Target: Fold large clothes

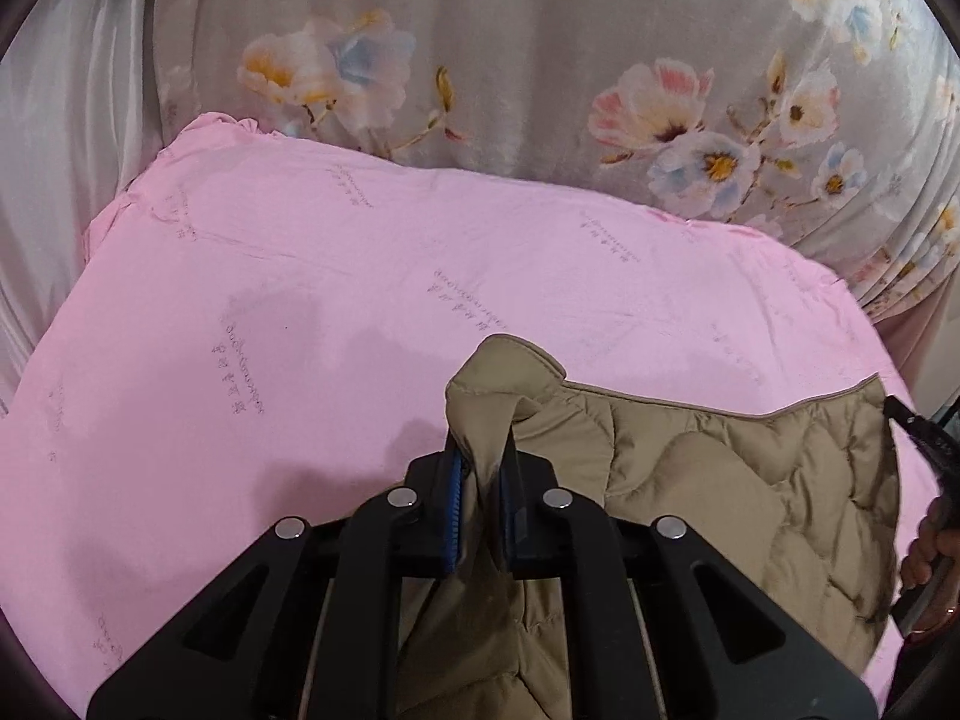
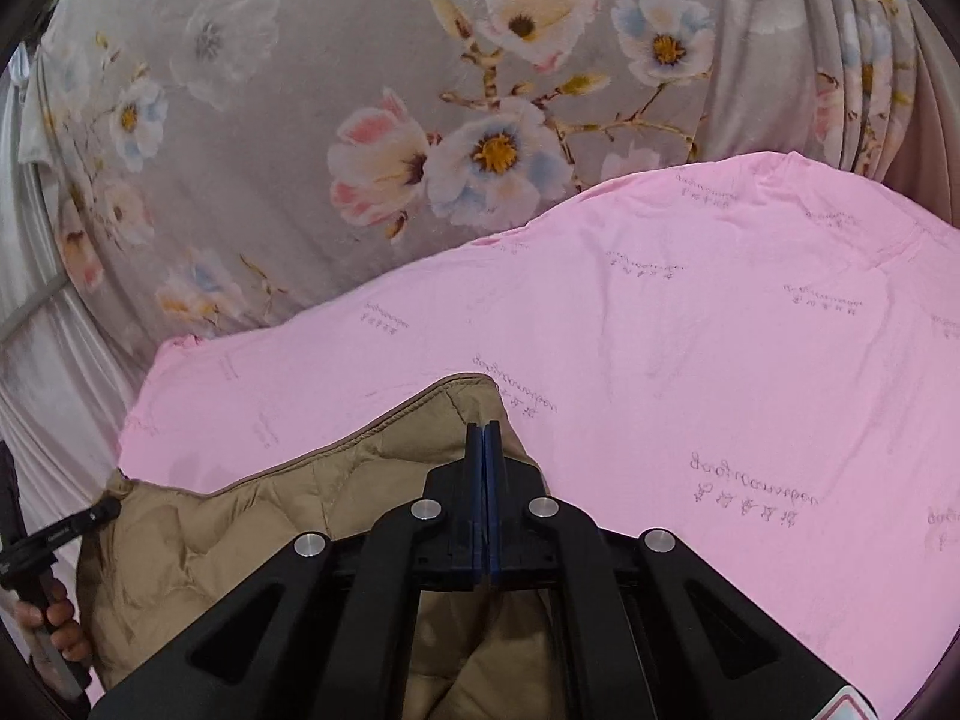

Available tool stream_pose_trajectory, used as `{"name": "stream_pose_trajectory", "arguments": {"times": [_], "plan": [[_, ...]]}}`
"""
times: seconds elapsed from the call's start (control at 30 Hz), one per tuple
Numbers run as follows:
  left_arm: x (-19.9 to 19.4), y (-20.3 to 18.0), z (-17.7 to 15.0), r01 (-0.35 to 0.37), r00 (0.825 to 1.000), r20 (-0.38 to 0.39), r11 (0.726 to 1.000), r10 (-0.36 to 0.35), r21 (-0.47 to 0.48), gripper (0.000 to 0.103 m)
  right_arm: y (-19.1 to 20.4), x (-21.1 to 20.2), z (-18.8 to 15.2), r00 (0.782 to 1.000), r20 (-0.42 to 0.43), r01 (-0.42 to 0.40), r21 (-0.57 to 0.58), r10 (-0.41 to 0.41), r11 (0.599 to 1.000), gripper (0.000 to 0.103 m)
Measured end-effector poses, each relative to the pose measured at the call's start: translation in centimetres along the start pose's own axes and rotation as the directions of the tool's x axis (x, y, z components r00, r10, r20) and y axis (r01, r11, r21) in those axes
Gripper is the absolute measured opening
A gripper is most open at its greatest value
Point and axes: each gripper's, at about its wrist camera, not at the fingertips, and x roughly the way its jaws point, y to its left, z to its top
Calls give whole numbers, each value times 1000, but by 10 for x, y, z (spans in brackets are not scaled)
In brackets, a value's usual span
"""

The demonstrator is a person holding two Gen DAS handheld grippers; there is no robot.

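A tan quilted jacket hangs over a pink sheet, held up at two corners. My left gripper is shut on a bunched fold of the jacket at its left corner. In the right wrist view the same jacket stretches away to the left. My right gripper is shut with its blue pads pressed together on the jacket's right corner. The lower part of the jacket is hidden under both grippers.
The pink sheet covers a bed. A grey floral curtain hangs behind it, also in the right wrist view. The other gripper and hand show at the right edge and left edge.
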Motion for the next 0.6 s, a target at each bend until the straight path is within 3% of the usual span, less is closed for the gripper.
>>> {"name": "stream_pose_trajectory", "arguments": {"times": [0.13,0.2,0.27,0.37,0.53,0.6], "plan": [[55,-1,-21,-84,993,-81,996,85,16,10,-3,31,-18,996,-84,38,-23,-40,999,13],[68,1,-30,-108,991,-82,994,109,21,11,-10,42,-28,992,-111,53,-19,-55,998,33],[76,1,-34,-122,989,-79,992,124,25,13,-18,53,-36,987,-144,64,-10,-65,998,37],[85,2,-37,-121,989,-82,993,122,15,17,-27,76,-51,974,-212,81,-9,-81,997,36],[92,5,-42,-102,992,-69,995,101,-9,23,-28,85,-64,973,-216,78,-16,-80,997,22],[93,7,-43,-93,994,-64,995,92,-18,24,-26,82,-67,977,-194,87,-29,-91,996,12]]}}
